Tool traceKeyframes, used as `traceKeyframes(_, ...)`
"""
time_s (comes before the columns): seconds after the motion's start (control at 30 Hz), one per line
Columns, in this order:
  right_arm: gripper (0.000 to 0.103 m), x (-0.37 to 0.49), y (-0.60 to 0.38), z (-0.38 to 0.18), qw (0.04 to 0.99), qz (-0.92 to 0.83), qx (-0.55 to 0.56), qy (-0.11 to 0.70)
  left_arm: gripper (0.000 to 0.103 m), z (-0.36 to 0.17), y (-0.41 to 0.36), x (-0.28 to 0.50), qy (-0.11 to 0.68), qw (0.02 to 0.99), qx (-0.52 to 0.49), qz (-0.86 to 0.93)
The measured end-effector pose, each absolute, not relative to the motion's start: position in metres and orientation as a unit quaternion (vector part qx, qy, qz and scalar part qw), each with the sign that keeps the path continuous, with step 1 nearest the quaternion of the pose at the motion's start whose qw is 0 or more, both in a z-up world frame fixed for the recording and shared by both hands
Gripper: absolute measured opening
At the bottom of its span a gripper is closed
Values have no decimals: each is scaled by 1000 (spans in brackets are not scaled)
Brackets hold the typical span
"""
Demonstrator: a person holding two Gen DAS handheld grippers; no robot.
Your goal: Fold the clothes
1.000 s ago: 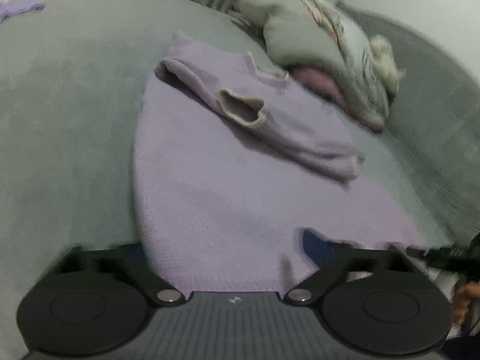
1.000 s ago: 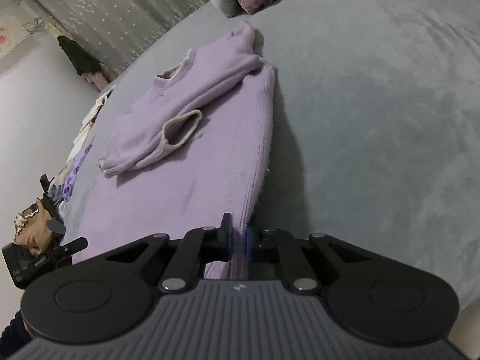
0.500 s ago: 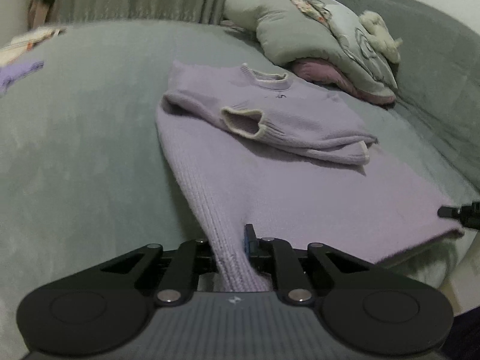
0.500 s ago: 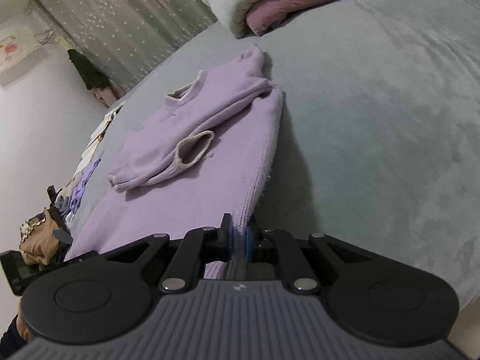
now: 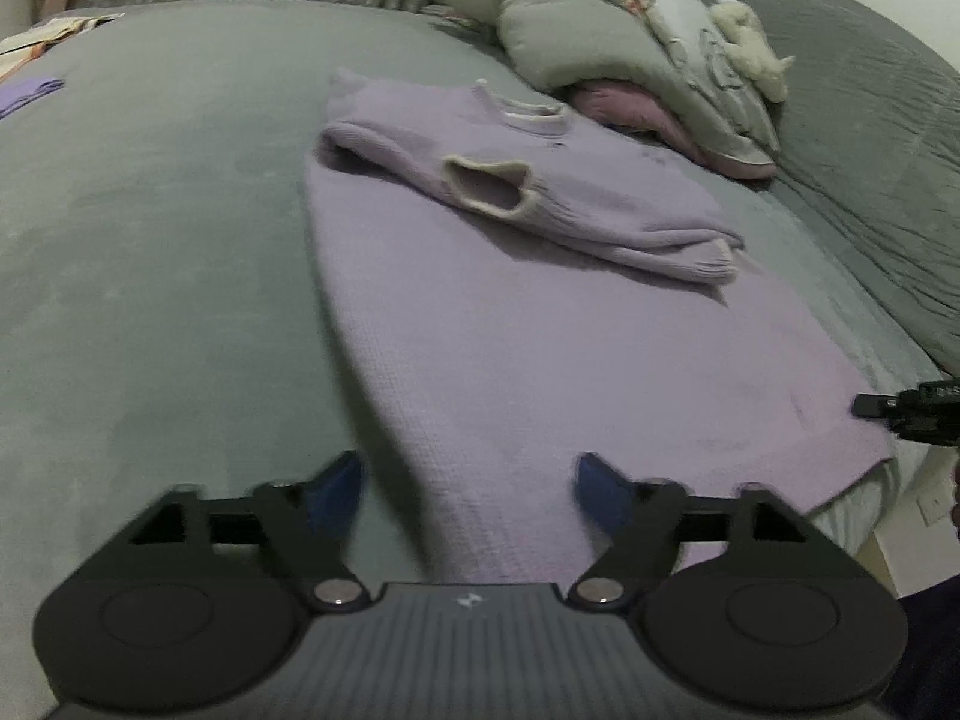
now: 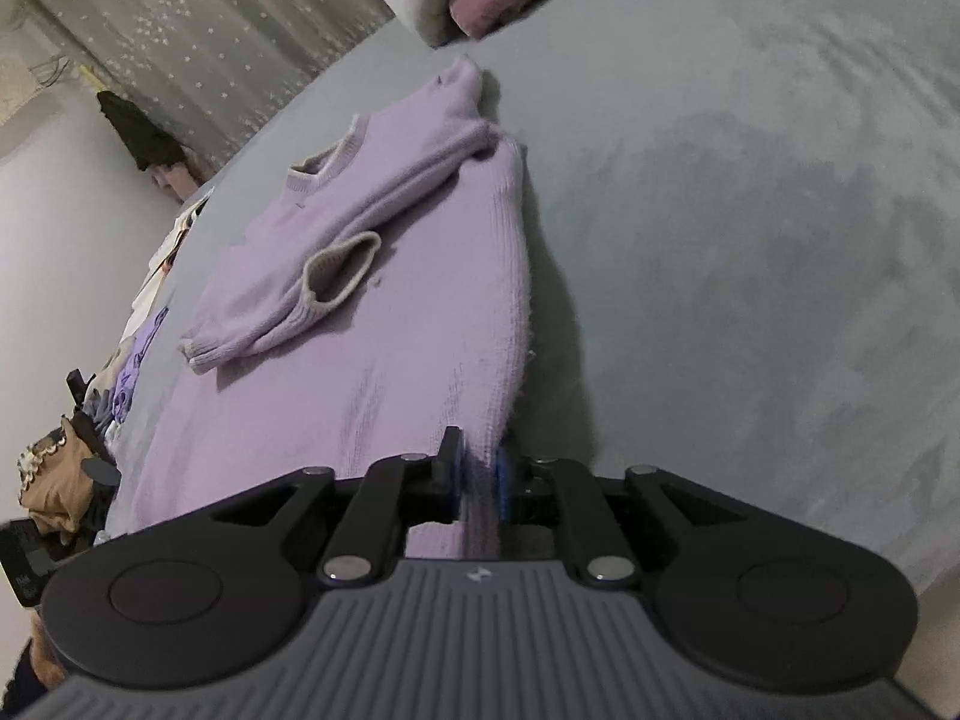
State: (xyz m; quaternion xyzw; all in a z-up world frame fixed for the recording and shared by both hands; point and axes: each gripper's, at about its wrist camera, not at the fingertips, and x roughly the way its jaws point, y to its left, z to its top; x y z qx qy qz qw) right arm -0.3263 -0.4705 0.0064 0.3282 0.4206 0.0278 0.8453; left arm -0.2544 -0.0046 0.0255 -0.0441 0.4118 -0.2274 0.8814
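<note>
A lilac knit sweater (image 5: 540, 330) lies flat on the grey bed, both sleeves folded across its chest; one cream-edged cuff (image 5: 489, 186) gapes open. My left gripper (image 5: 468, 480) is open, its jaws spread on either side of the sweater's near hem corner, not holding it. My right gripper (image 6: 478, 474) is shut on the sweater's (image 6: 372, 372) other hem corner, the knit pinched between the blue pads (image 6: 503, 480). The right gripper's tip (image 5: 900, 408) shows at the right edge of the left wrist view.
Grey bed cover (image 5: 150, 240) spreads around the sweater. A pile of grey and pink bedding (image 5: 630, 48) with a plush toy lies beyond the collar. Loose clothes (image 6: 120, 384) lie at the bed's far side. Curtains (image 6: 210, 18) hang behind.
My left gripper was shut on the hem corner half a second ago; its jaws have now opened wide and let the sweater go. My right gripper stays shut on its corner.
</note>
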Motion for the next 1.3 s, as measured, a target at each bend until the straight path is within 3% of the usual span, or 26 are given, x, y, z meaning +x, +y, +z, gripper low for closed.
traceKeyframes(0.07,40,-324,-468,0,839,32,337,426,102,23,-10,-255,408,882,-37,-231)
traceKeyframes(0.27,39,-324,-462,-6,838,48,339,424,102,18,-19,-255,404,887,-24,-221)
traceKeyframes(0.33,25,-323,-459,-4,843,52,322,428,97,19,-20,-255,402,889,-22,-218)
traceKeyframes(0.37,10,-322,-457,-3,846,54,310,432,81,20,-20,-256,399,892,-18,-213)
traceKeyframes(0.4,10,-321,-456,-3,847,56,306,432,69,20,-20,-257,395,894,-14,-209)
traceKeyframes(0.47,10,-323,-454,3,857,58,292,421,22,22,-18,-256,396,892,-24,-218)
traceKeyframes(0.5,10,-323,-456,5,859,58,291,417,16,23,-14,-254,401,888,-38,-222)
traceKeyframes(1.0,10,-323,-459,69,910,79,324,248,12,79,24,-215,393,855,-227,-249)
traceKeyframes(1.3,10,-244,-461,99,916,52,358,176,12,127,22,-142,361,864,-277,-214)
